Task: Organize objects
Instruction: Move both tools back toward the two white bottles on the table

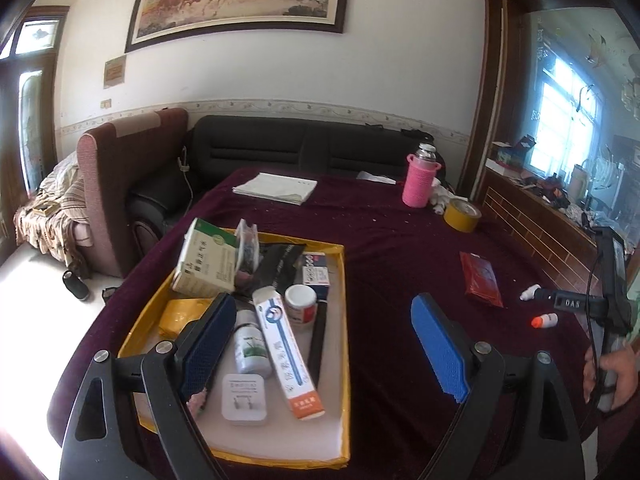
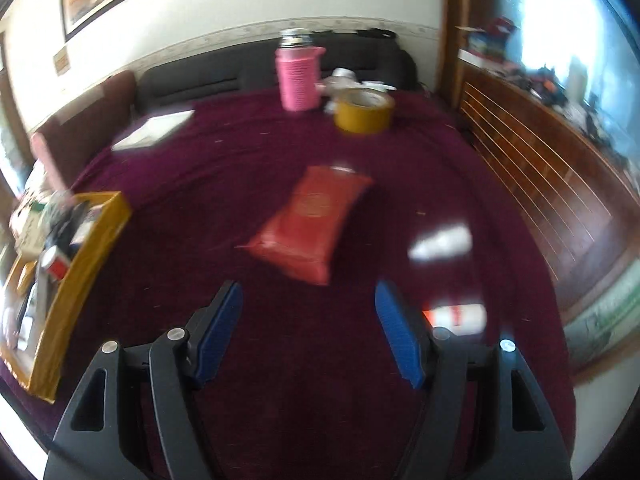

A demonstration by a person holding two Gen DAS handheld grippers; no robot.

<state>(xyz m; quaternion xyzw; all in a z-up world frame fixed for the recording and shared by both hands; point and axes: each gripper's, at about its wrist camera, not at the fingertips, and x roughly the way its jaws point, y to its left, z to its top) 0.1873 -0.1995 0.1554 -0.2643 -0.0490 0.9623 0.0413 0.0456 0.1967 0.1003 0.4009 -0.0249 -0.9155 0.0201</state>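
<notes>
A yellow-rimmed tray (image 1: 343,280) on the maroon tablecloth holds boxes, bottles, a white charger (image 1: 244,399) and a long white-and-orange box (image 1: 288,354). My left gripper (image 1: 324,344) hangs open over the tray's right half, nothing between its blue pads. A red packet (image 1: 480,279) lies to the right, with two small white bottles (image 1: 546,321) beyond it. In the blurred right wrist view my right gripper (image 2: 308,328) is open just short of the red packet (image 2: 310,222); small white bottles (image 2: 440,244) lie right of it. The tray (image 2: 72,280) is at the left edge.
A pink-sleeved flask (image 1: 420,180) and a yellow tape roll (image 1: 462,214) stand at the table's far right. Folded white paper (image 1: 276,188) lies at the far middle. A hand (image 1: 612,372) holds the other gripper at the right edge. Sofas stand behind the table; a wooden cabinet (image 2: 540,176) runs along the right.
</notes>
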